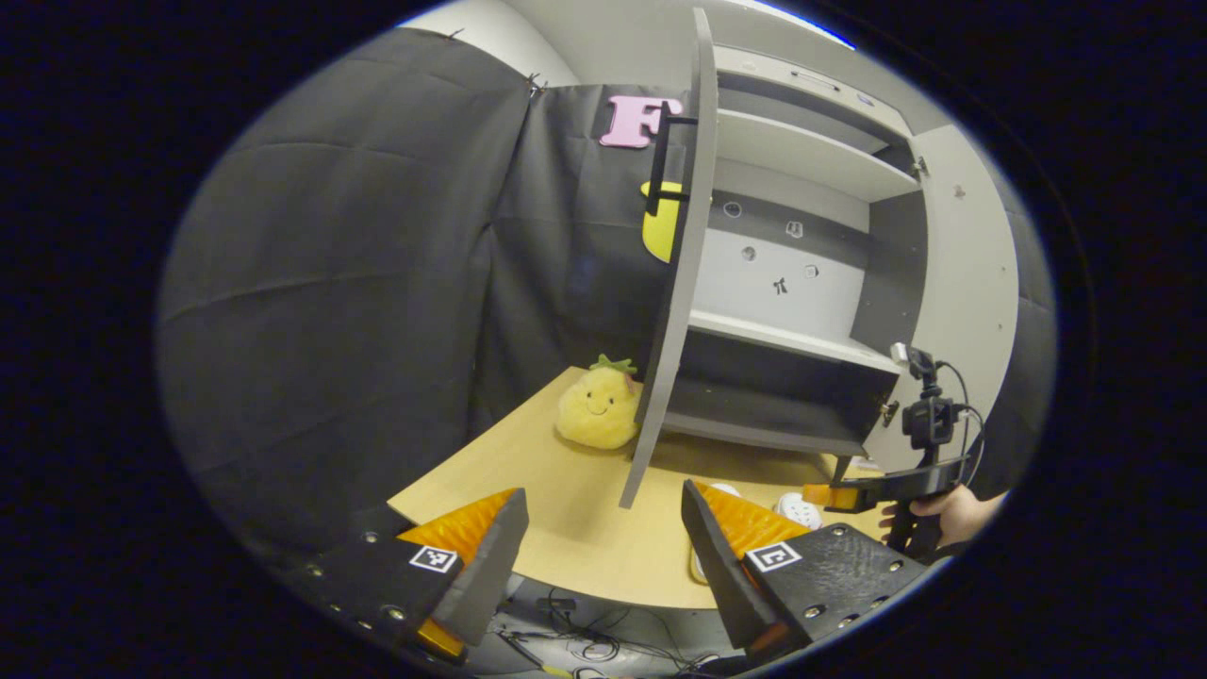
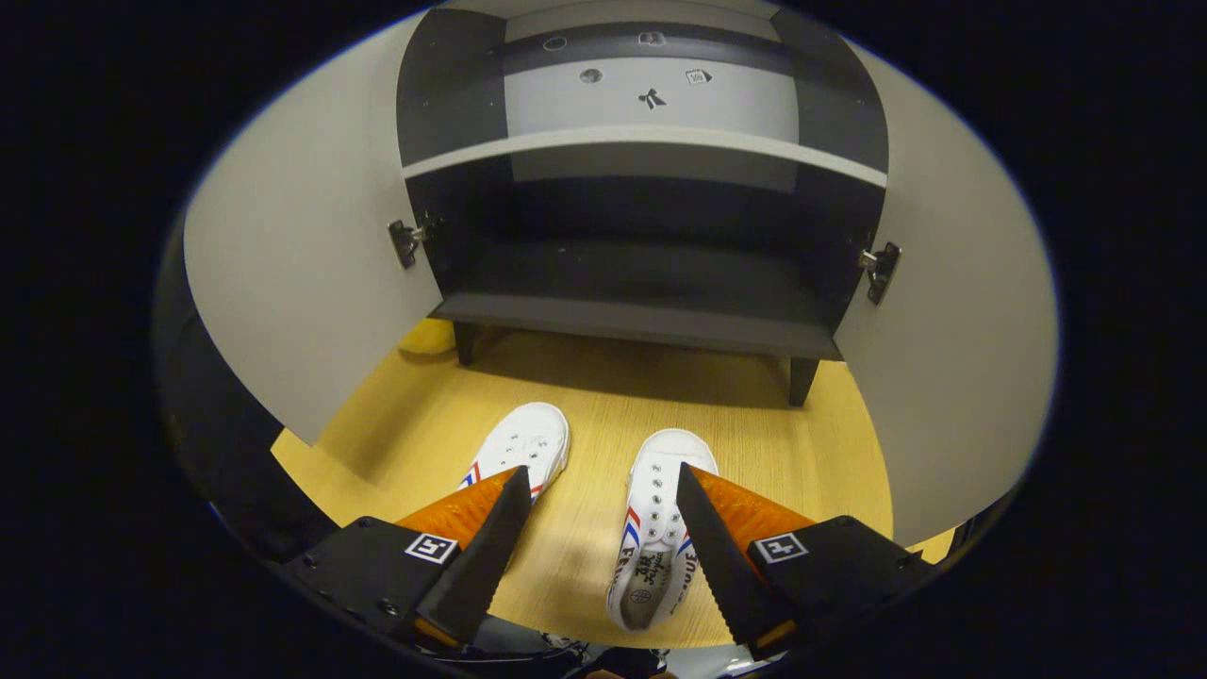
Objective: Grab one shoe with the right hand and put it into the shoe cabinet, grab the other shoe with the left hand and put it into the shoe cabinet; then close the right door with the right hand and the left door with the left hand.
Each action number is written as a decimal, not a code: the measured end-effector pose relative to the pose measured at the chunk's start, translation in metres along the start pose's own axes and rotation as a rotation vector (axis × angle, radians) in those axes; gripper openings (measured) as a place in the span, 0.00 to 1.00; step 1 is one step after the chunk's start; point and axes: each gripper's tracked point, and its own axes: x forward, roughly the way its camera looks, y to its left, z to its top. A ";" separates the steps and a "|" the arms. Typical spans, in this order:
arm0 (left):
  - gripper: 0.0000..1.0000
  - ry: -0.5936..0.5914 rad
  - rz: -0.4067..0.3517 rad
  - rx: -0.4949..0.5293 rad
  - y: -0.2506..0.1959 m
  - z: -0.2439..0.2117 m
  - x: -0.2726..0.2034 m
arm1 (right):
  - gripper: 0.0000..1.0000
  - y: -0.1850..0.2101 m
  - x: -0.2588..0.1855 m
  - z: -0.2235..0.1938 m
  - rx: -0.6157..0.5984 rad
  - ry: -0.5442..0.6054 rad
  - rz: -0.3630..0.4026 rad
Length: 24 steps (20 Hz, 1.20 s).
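Two white shoes with red and blue stripes lie on the wooden table [image 2: 585, 396], toes toward the open shoe cabinet [image 2: 641, 302]. In the right gripper view my right gripper [image 2: 600, 471] hangs open above them. The left shoe [image 2: 523, 443] lies beside its left finger, and the right shoe [image 2: 660, 528] lies partly under its right finger. Nothing is held. My left gripper [image 1: 603, 488] is open and empty, back over the table's front edge. From there I see the right gripper [image 1: 830, 493] in a hand [image 1: 952, 514], and one shoe's toe [image 1: 800, 510].
Both cabinet doors stand wide open: the left door [image 2: 302, 273] and the right door [image 2: 952, 330]. The left door [image 1: 674, 283], seen edge-on, carries a black handle [image 1: 660, 156]. A yellow plush toy [image 1: 599, 407] sits left of it. The bottom shelf is bare.
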 end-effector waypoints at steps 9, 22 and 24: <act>0.94 0.067 0.016 0.001 0.004 -0.022 0.001 | 0.95 -0.006 0.058 -0.072 0.031 0.212 -0.052; 0.94 0.021 0.036 0.058 -0.013 -0.007 -0.020 | 0.20 -0.030 0.069 -0.080 -0.155 0.327 -0.128; 0.94 0.031 0.047 0.055 -0.019 -0.010 -0.024 | 0.08 -0.029 0.063 -0.081 -0.133 0.352 -0.078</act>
